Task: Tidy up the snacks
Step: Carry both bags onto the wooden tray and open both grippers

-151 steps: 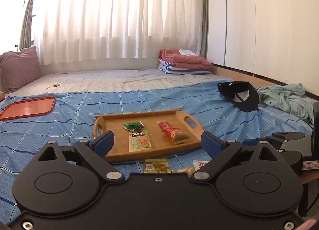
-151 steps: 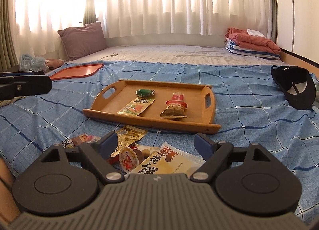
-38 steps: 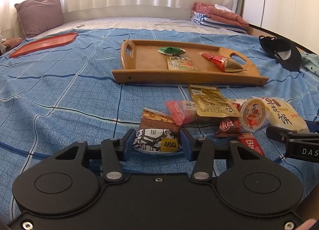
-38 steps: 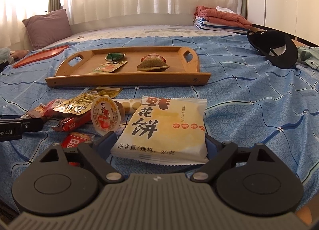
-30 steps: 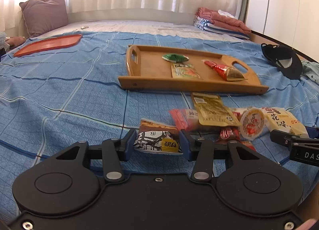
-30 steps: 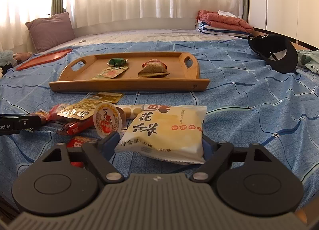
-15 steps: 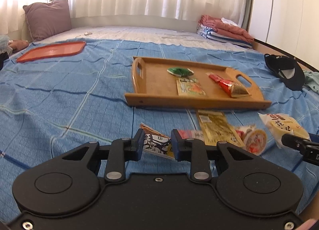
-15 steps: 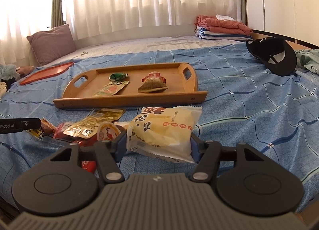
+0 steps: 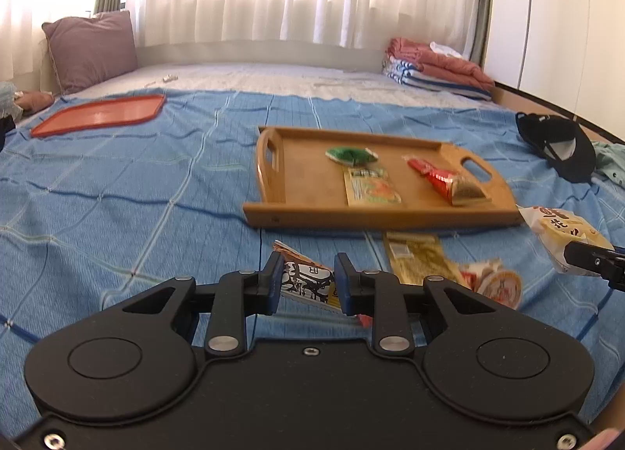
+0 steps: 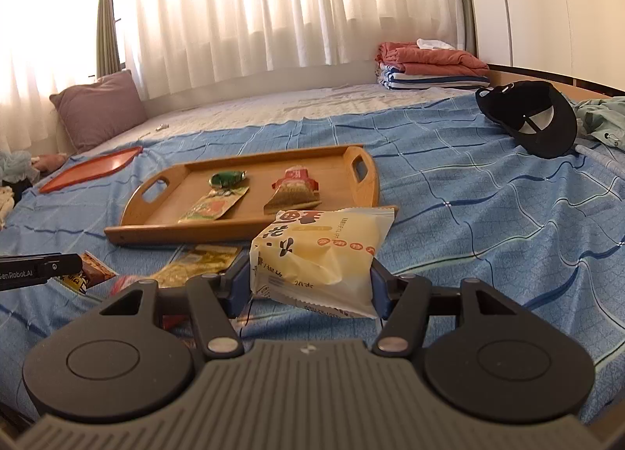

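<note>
The left gripper (image 9: 308, 281) is clenched on a small black-and-white snack packet (image 9: 308, 283), held just above the blue bedspread (image 9: 117, 192) near the wooden tray (image 9: 273, 211). The right gripper (image 10: 310, 286) grasps a pale yellow pastry bag (image 10: 320, 250), lifted in front of the tray's near right corner, and loose snacks (image 9: 422, 258) lie between.
</note>
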### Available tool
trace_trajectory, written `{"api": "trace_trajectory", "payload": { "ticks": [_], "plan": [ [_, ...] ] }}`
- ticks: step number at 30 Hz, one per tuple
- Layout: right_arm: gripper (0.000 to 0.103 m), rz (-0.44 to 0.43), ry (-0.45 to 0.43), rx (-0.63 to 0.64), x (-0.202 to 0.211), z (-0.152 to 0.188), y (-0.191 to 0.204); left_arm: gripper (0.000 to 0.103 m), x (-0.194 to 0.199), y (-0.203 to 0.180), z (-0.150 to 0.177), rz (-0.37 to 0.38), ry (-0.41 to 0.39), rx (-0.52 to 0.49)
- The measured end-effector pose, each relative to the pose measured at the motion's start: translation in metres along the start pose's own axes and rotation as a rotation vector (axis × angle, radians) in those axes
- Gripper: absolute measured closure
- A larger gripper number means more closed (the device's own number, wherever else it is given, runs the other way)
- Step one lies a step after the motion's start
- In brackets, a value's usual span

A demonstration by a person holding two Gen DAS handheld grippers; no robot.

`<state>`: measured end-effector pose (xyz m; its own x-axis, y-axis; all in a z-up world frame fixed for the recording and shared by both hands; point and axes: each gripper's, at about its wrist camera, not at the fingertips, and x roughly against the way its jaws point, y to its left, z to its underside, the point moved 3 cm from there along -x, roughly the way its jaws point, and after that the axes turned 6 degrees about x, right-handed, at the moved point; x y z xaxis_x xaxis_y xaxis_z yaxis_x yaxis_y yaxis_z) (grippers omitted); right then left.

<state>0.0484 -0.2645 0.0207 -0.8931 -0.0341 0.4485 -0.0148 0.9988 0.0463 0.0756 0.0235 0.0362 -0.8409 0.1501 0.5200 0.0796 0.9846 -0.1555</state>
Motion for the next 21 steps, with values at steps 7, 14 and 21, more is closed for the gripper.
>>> {"api": "trace_trajectory", "payload": {
  "ticks": [7, 14, 21],
  "plan": [
    [0.04, 0.005, -0.022, -0.015, -0.003, -0.012, -0.005, 0.077, 0.0, -0.002, -0.01, 0.012, -0.014, -0.001],
    [0.04, -0.011, -0.041, -0.022, -0.011, -0.033, -0.012, 0.077, -0.006, -0.007, -0.038, 0.034, -0.043, 0.0],
    [0.04, -0.026, -0.055, -0.045, -0.028, -0.061, -0.024, 0.077, -0.022, -0.015, -0.072, 0.053, -0.073, 0.011]
  ]
}}
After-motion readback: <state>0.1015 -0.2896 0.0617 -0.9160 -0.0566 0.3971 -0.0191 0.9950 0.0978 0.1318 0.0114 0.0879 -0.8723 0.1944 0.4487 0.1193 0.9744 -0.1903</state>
